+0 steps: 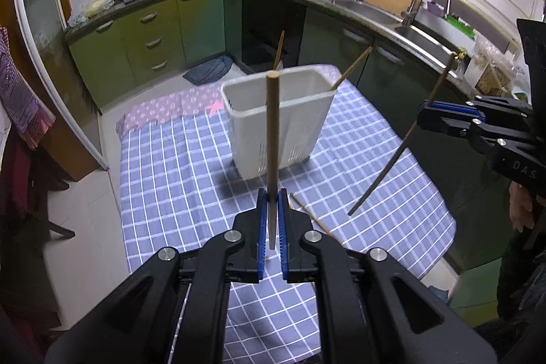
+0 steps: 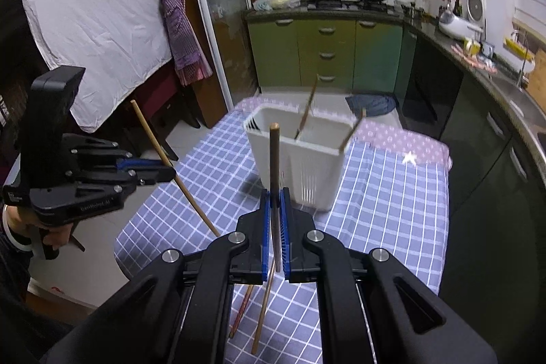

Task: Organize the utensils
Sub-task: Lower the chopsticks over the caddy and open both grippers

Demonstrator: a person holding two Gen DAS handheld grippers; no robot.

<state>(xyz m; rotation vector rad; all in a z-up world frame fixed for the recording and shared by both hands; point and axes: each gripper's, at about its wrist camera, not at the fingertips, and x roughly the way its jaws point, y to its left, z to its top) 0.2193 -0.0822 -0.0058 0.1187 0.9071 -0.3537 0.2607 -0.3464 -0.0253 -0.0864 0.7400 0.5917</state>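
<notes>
1. The left gripper (image 1: 273, 210) is clamped on a light chopstick (image 1: 272, 139), held upright.
2. The right gripper (image 2: 275, 210) pinches a dark chopstick (image 2: 274, 166); "DAS" shows on its body.
3. The white holder (image 1: 279, 121) stands just beyond both on the checked tablecloth (image 1: 170, 166), with two chopsticks inside.

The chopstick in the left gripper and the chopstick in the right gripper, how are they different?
The left gripper holds a light tan chopstick; the right gripper holds a dark brown chopstick. From the opposite camera, the light tan chopstick leans with its top to the left, the dark brown chopstick with its top to the right. Both are clamped in shut jaws, raised off the checked tablecloth, short of the white utensil holder.
</notes>
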